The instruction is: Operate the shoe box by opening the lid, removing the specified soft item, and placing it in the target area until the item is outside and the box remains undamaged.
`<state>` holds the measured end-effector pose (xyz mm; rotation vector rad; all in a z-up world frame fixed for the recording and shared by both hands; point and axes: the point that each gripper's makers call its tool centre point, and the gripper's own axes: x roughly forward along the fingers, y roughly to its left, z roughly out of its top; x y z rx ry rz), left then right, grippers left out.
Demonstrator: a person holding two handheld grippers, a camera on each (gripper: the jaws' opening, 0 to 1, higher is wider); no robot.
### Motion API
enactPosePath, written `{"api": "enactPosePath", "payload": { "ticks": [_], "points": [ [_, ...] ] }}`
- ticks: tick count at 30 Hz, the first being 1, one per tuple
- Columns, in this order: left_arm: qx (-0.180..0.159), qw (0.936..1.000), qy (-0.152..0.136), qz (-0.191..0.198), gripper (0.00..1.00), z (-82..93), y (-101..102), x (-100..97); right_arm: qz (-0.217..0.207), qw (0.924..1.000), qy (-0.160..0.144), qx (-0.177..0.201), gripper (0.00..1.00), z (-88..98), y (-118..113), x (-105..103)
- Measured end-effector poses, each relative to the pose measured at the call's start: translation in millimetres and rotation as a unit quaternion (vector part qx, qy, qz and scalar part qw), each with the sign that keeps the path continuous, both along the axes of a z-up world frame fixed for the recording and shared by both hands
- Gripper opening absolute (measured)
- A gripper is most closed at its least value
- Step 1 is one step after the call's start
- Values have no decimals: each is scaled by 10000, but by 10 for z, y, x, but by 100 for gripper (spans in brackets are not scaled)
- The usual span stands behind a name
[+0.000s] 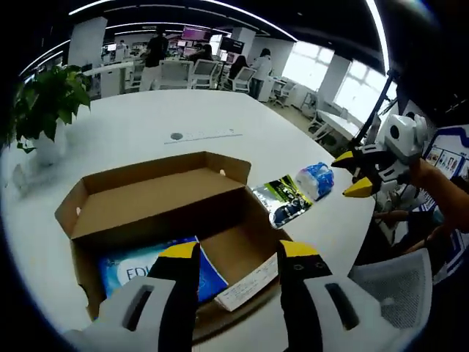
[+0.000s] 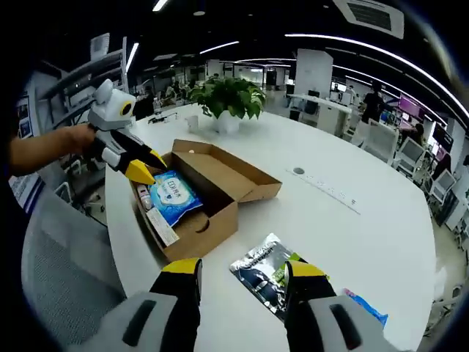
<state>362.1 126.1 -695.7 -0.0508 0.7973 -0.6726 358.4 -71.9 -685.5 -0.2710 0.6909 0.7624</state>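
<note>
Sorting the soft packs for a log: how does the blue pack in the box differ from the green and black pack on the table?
The blue pack lies inside the open box; the green and black pack lies out on the table. The blue pack is light blue with white lettering; the other is shiny, dark and green. The blue pack sits by the left gripper, the other by the right gripper. Both lie flat.

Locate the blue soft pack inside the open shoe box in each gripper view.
Left gripper view: the blue soft pack lies low and left of centre in the shoe box, partly behind the left gripper.
Right gripper view: it sits left of centre, just below the left gripper's yellow tips.
Shared landmark: the potted plant.
</note>
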Motion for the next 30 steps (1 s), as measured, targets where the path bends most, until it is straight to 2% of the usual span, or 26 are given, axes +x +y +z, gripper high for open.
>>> {"api": "enactPosePath", "payload": {
  "ticks": [5,15,23,27,30],
  "points": [
    [164,9995,75,254,41,-70,344,38,85,9999,77,108,43,-42,213,12],
    [440,9973,99,574,41,-143,819,15,201,9991,250,271,43,-155,481,94],
    [597,9950,96,797,40,-167,1103,-14,305,9979,406,404,43,-271,745,121],
    [788,9921,-52,977,38,-155,1279,-2,332,9972,475,463,43,-332,883,127],
    [749,9914,8,1070,38,-168,1376,-35,342,9965,558,518,43,-397,999,145]
  ]
}}
